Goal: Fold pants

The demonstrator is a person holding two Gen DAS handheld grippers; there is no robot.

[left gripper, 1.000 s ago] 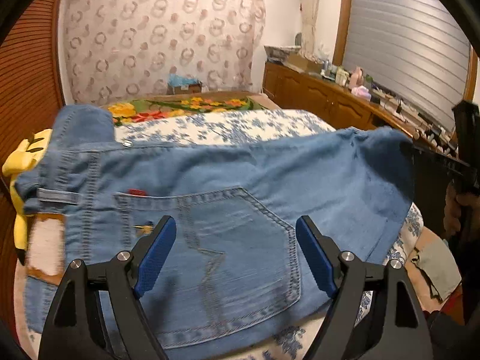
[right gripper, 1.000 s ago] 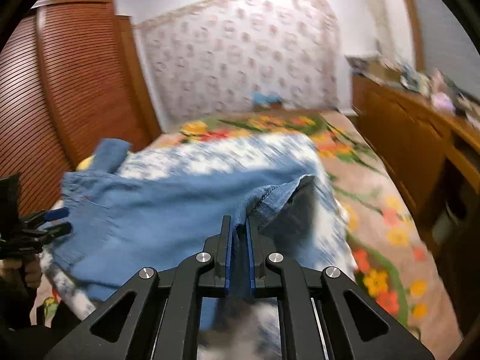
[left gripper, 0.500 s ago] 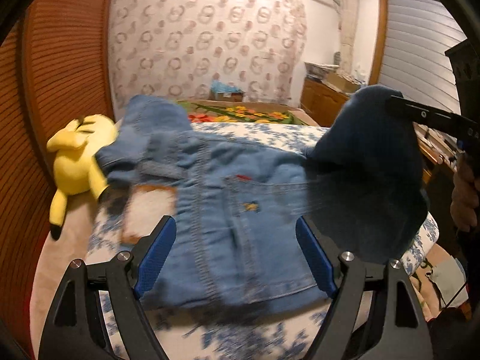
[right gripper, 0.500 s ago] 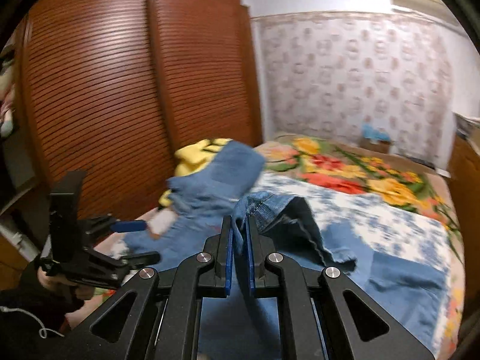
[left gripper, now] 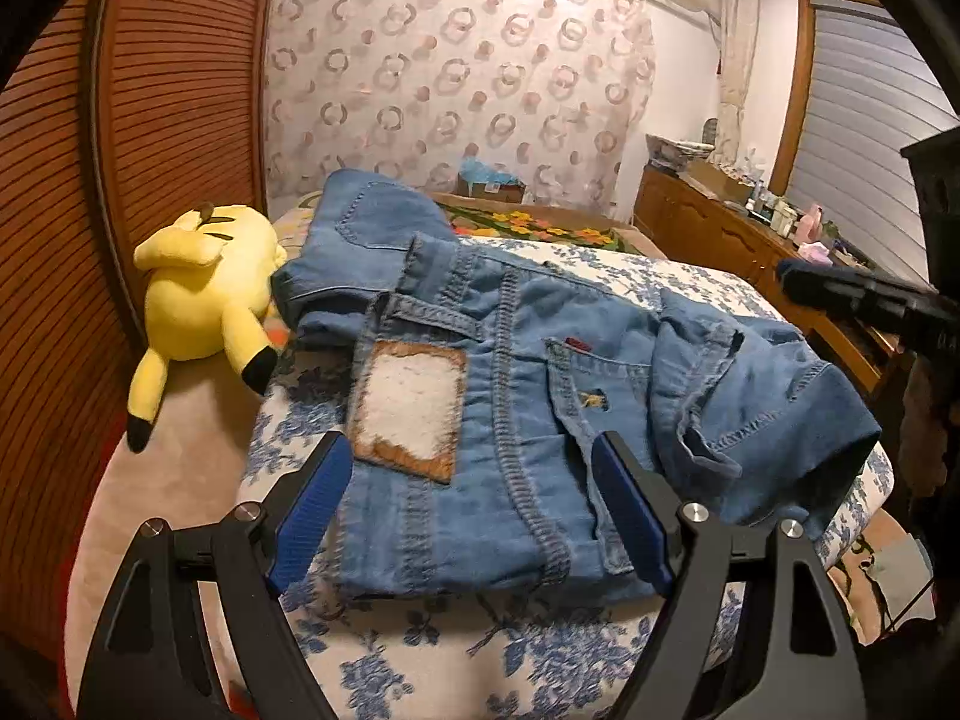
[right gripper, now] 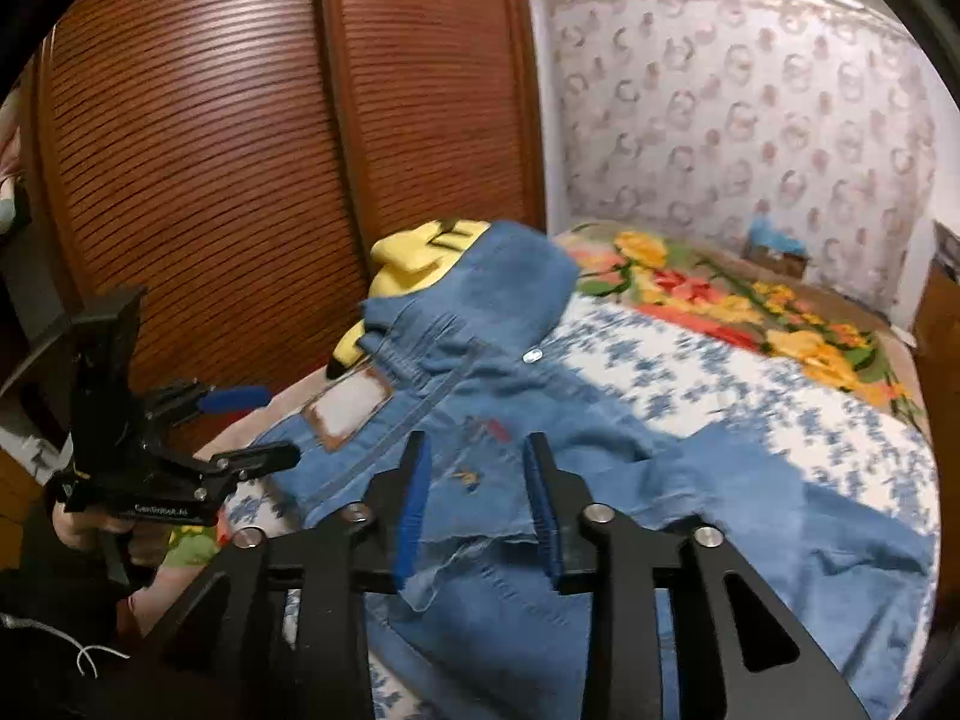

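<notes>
The right hand-held gripper [right gripper: 477, 504] is opening, its pads no longer pinching the leg hem [right gripper: 456, 546] it was carrying a moment ago; the hem is now dropping onto the jeans [left gripper: 516, 396] near the back pocket. The left hand-held gripper [left gripper: 474, 510] is hovering wide open above the waistband end, holding nothing. The jeans are lying on the bed [left gripper: 540, 654], beside a yellow plush [left gripper: 204, 294]. This fold looks laid; smoothing or another fold is likely coming next.
</notes>
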